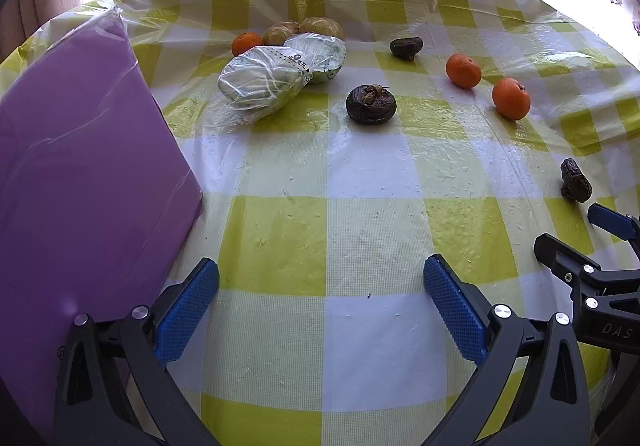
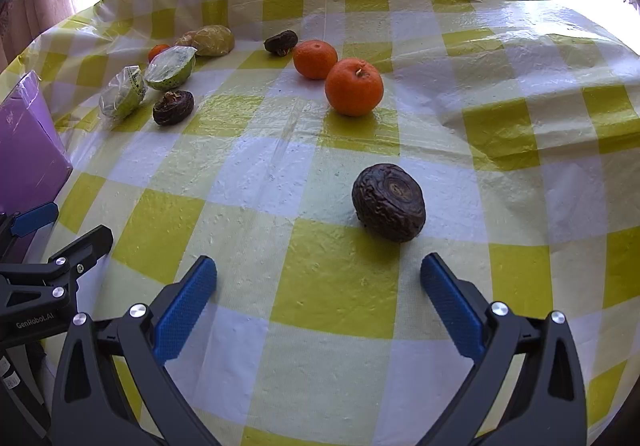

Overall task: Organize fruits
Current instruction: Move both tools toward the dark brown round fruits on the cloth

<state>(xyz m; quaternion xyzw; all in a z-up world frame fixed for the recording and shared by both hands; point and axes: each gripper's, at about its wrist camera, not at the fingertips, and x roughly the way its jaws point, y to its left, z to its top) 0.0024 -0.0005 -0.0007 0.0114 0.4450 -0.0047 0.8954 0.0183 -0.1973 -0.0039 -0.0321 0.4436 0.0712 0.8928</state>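
Both claws empty, wrinkled fruit dead ahead

My right gripper (image 2: 318, 278) gapes wide, the dark wrinkled fruit (image 2: 389, 202) just beyond its tips on the checked tablecloth (image 2: 520, 150); my left gripper (image 1: 320, 286) is spread too. It looks light, leathery, slightly soft; squat and round, its stem scar tilted toward me, so I'd pinch across its sides.
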